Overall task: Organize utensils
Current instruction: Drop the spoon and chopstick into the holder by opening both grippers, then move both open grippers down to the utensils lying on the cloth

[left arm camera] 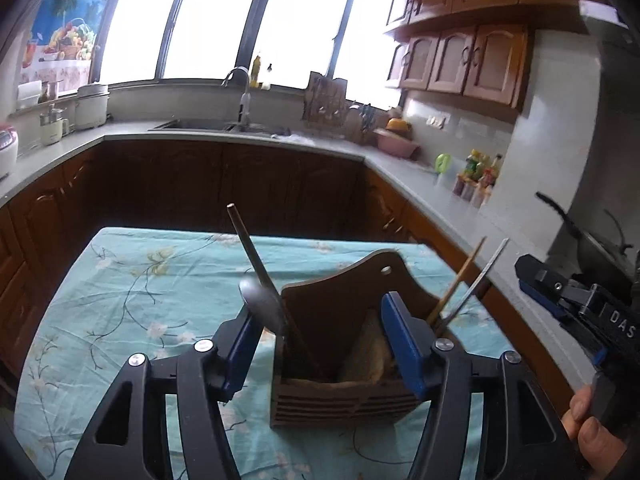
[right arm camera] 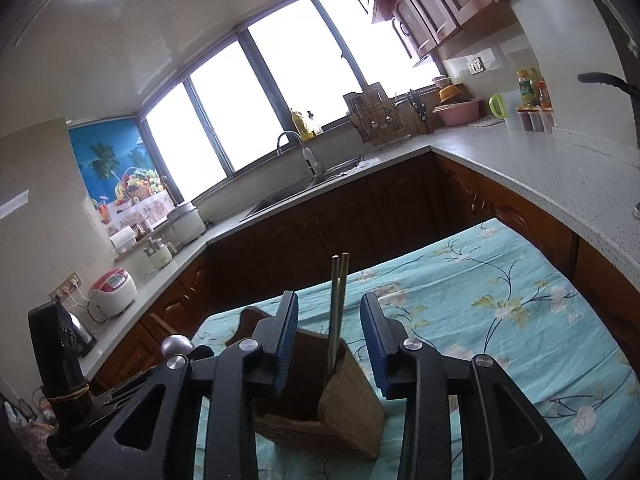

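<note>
A brown wooden utensil holder stands on the table with the teal floral cloth. A metal spoon and a dark stick lean out of its left compartment. Two chopsticks lean out of its right side. My left gripper is open, its blue pads on either side of the holder. In the right wrist view, my right gripper is open above the holder, with the chopsticks standing loose between its pads. The right gripper also shows in the left wrist view.
An L-shaped grey countertop runs behind and to the right, with a sink, dish rack, pink basin, condiment bottles and a pan. Rice cookers and a kettle sit on the left counter.
</note>
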Demonstrator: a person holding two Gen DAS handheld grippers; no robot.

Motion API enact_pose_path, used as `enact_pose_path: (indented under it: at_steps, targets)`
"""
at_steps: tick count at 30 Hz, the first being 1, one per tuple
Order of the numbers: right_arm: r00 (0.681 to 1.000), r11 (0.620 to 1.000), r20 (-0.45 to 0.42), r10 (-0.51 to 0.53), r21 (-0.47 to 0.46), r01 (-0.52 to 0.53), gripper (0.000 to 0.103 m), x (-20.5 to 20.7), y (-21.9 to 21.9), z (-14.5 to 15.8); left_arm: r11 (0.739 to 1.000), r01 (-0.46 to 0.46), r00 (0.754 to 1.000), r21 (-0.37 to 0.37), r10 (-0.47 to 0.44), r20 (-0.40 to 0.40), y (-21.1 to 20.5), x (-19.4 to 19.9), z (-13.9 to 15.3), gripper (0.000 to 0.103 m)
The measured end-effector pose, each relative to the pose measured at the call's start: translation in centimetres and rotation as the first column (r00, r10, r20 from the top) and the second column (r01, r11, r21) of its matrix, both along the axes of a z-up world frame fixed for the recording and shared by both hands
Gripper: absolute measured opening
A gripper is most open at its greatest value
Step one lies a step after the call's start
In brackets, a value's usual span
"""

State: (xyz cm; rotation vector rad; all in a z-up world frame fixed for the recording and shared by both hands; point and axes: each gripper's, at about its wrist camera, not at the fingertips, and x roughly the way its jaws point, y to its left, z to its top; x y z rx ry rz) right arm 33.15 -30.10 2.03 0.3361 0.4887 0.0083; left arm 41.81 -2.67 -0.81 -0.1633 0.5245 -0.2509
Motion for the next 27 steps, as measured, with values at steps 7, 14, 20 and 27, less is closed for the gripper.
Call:
enact_pose_path:
  at_steps: [7, 14, 20, 27]
  targets:
    - [1.0, 1.0, 0.018, -0.006, 0.018, 0.006, 0.043, -2.5, -0.2, 0.8, 0.999, -0.009, 1.0, -0.037, 0.009, -0.01, 2.1, -2.4, -0.1, 0.063]
    - [1.0, 0.999, 0.012, -0.006, 0.033, 0.006, 0.043, -5.4, -0.1, 1.2, 0.997, -0.037, 0.999, -0.068, 0.035, -0.024, 4.5, -6.5, 0.1, 0.067]
    - [1.0, 0.999, -0.008, 0.004, 0.036, -0.003, 0.046, -8.4, 0.6, 0.8, 0.994, -0.062, 0.997, -0.085, 0.057, -0.059, 5.8, -10.1, 0.0, 0.067]
    - [0.999, 0.999, -0.047, 0.027, 0.035, -0.026, 0.046, -12.0, 1.8, 0.0, 0.992, -0.094, 0.991, -0.086, 0.084, -0.108, 7.0, -14.5, 0.0, 0.067]
